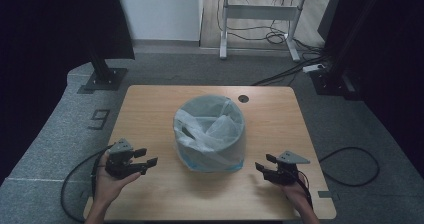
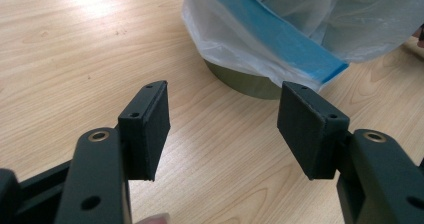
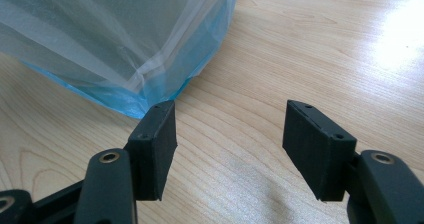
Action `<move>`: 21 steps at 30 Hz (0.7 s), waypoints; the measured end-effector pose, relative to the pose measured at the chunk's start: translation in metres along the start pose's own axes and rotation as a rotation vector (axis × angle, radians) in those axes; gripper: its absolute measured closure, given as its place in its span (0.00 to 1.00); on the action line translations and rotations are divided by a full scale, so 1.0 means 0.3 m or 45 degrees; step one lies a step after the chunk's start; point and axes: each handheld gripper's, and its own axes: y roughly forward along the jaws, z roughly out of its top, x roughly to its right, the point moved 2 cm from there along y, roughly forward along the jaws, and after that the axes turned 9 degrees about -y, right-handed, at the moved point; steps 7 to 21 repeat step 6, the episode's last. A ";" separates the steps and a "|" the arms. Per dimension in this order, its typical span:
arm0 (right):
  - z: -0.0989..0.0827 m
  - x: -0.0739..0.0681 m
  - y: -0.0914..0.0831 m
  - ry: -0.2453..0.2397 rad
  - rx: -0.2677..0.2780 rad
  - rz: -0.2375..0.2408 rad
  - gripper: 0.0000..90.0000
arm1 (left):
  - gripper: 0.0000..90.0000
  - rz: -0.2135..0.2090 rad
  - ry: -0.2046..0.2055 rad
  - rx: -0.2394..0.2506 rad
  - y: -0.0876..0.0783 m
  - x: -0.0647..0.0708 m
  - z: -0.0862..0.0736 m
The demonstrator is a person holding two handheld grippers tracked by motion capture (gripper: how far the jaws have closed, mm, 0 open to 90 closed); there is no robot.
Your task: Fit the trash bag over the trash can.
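A round bin (image 1: 210,134) lined with a thin clear-and-blue plastic bag (image 1: 205,126) stands in the middle of the wooden table (image 1: 150,104). My left gripper (image 1: 146,157) sits low at the bin's left, open, with only bare wood between its pads. In the left gripper view the bag (image 2: 280,39) hangs over the bin's dark base (image 2: 245,84) just ahead of that gripper (image 2: 225,129). My right gripper (image 1: 264,163) rests at the bin's right, also open and empty. The bag's blue hem (image 3: 125,101) lies close to one pad of this gripper (image 3: 232,149) in the right gripper view.
A small round cable hole (image 1: 243,98) marks the table's far side. Black cables (image 1: 350,169) trail over the grey carpet on both sides. A desk frame (image 1: 260,14) and dark stands (image 1: 105,74) sit beyond the table.
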 end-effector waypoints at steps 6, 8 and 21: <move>-0.001 -0.003 0.004 0.004 -0.005 0.003 0.41 | 0.41 0.032 0.010 -0.015 0.029 -0.008 -0.014; -0.001 -0.003 0.004 0.004 -0.005 0.003 0.41 | 0.41 0.032 0.010 -0.015 0.029 -0.008 -0.014; -0.001 -0.003 0.004 0.004 -0.005 0.003 0.41 | 0.41 0.032 0.010 -0.015 0.029 -0.008 -0.014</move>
